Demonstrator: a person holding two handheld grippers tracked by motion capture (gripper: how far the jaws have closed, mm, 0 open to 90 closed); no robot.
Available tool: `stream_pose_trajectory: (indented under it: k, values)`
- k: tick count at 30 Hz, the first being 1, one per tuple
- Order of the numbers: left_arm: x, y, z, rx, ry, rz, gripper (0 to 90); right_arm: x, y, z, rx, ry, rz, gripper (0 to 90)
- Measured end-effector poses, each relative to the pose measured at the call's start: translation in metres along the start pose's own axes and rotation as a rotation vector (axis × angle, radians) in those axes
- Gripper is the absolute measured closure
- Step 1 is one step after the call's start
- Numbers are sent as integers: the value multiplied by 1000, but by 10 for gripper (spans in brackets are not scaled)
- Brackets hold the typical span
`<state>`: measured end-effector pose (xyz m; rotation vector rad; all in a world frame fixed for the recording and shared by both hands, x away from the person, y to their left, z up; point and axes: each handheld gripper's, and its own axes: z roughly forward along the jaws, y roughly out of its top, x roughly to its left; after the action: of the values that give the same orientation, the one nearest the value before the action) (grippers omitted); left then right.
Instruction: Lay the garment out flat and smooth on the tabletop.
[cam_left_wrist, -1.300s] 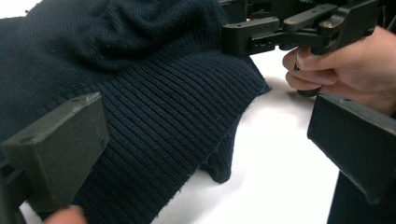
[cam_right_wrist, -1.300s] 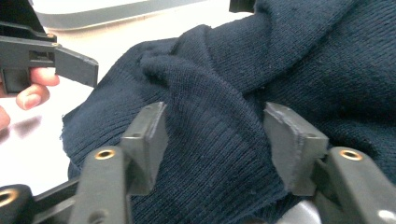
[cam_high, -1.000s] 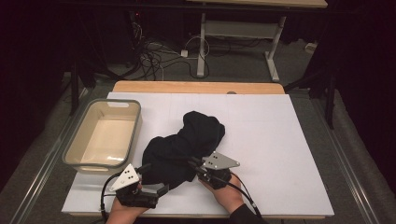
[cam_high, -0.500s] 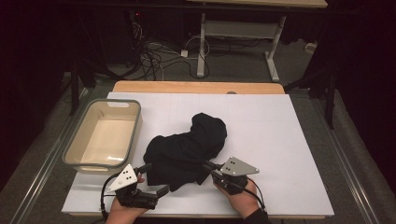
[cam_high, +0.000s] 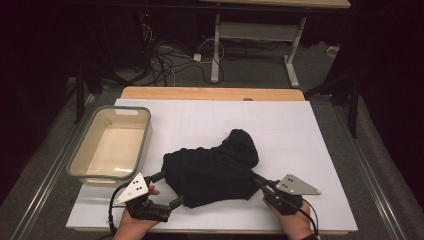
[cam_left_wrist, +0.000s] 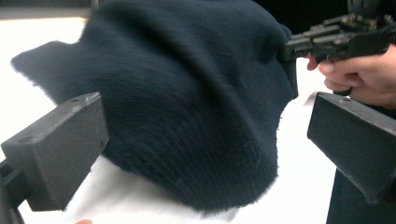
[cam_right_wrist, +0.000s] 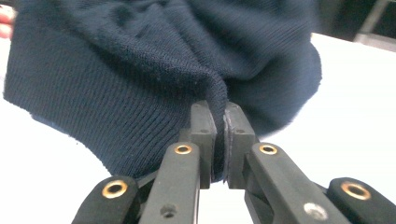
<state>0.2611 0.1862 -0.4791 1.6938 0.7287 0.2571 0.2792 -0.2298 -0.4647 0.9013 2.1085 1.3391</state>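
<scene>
Presently, item: dark knit garment (cam_high: 212, 167), a navy ribbed sweater-like piece, lying bunched on the white desk (cam_high: 320, 145).
Position: lower centre of the high view, between the two hands, its bulk running from lower left up toward a rounded lump at upper right.
Right gripper (cam_high: 260, 181): jaws closed tight on a fold of the garment's ribbed edge; in the right gripper view the cloth (cam_right_wrist: 140, 70) is pinched between the two pads and rises away above them.
Left gripper (cam_high: 167, 190): jaws spread wide, holding nothing; in the left gripper view the garment (cam_left_wrist: 187, 102) sits straight ahead between and beyond the two black jaws, its lower hem just in front of them.
Key relation: the cloth's free lower-left edge lies directly ahead of the open left jaws, so the left hand is the nearer one for a second grasp; a short advance and a closing would likely take it.
Other hand seen: right hand (cam_left_wrist: 359, 70) with its gripper at the upper right of the left gripper view.
Nearby: empty-looking beige plastic bin (cam_high: 82, 155) at the left of the desk, well apart from the garment.
</scene>
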Motion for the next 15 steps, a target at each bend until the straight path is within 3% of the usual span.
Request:
stream_pose_trajectory:
  k: [5,8,11,15]
  values:
    - [8,1,7,-6,15,-6,0,-29,-20,-31,21,-101,59,859]
    - [14,0,12,10,32,1,0,-39,-30,-42,38,-134,82,859]
    - [18,-3,19,45,47,15,0,-40,-32,-43,47,-137,89,837]
    - [19,-3,22,60,39,-9,0,-28,-22,-45,20,-106,101,627]
